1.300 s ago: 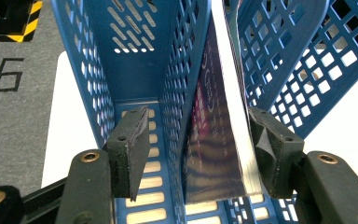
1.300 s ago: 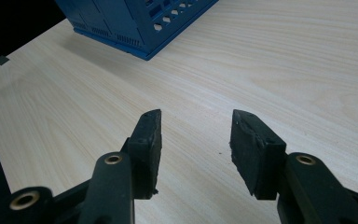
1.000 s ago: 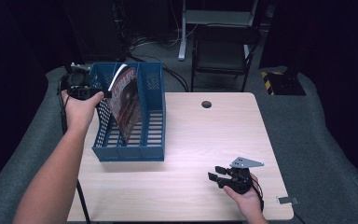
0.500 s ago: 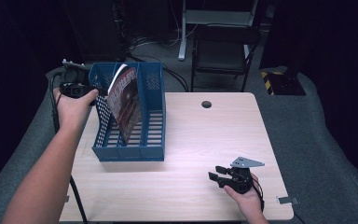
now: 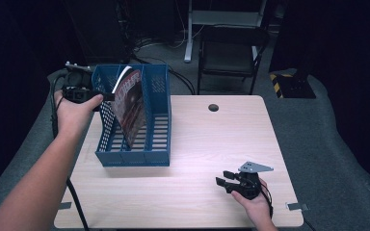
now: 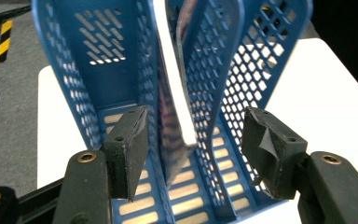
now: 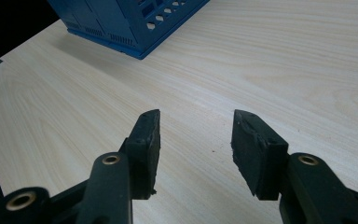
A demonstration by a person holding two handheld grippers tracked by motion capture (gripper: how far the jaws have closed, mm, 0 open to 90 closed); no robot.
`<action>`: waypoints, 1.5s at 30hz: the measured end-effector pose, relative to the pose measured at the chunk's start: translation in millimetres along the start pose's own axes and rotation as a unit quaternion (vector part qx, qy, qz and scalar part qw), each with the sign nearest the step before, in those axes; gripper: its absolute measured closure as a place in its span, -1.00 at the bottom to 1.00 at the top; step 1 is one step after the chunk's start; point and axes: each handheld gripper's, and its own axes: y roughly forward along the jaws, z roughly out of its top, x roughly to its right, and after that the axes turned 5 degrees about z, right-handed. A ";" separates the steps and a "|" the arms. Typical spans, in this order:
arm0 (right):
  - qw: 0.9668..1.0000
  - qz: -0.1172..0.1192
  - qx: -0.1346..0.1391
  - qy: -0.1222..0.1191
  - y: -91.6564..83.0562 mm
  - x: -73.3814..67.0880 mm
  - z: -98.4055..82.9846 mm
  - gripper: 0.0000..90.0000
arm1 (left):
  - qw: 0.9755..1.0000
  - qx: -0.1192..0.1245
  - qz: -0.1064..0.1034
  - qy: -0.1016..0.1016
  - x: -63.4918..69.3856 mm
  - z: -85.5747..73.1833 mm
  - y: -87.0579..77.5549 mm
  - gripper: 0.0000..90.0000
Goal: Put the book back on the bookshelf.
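Far left in the high view: a forearm runs up from the bottom edge to the left hand, which holds the left tool at the near-left wall of the blue file rack. The tool points level toward the rack from its left side, off the desk's left edge. Left gripper view: jaws released, a wide gap between the two black pads; the magazine stands in that gap, its white page edge facing the camera, neither pad pressing on it. The magazine sits inside the blue file rack, in a slot between two perforated dividers, lower end down on the slatted floor. In the high view the magazine leans, its top tilted toward the left tool, dark reddish cover facing right, in the rack's left or middle compartment; cannot tell which. The rack stands on the left half of the light wooden desk, with its three compartments side by side. Desk centre bare wood; a round cable hole near the far edge. Lower right: the right hand rests on the desk near the front edge with the right tool, grey plate on top, pointing left. Right gripper view: right tool released, pads apart, bare desk between them, rack corner well apart at the upper left.
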 end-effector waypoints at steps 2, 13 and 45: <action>1.000 0.001 -0.004 -0.003 0.0 -0.3 -0.2 0.16 | 1.000 -0.003 -0.007 0.011 4.0 -0.7 -4.2 -0.08; 1.000 0.000 -0.003 0.000 -0.1 -0.7 -0.2 0.15 | 0.998 -0.004 -0.039 0.040 17.7 -6.6 -21.0 -0.08; 1.000 -0.002 0.001 0.001 -1.1 -0.2 0.4 0.15 | 0.980 -0.022 -0.136 0.143 76.8 -43.5 -24.5 -0.19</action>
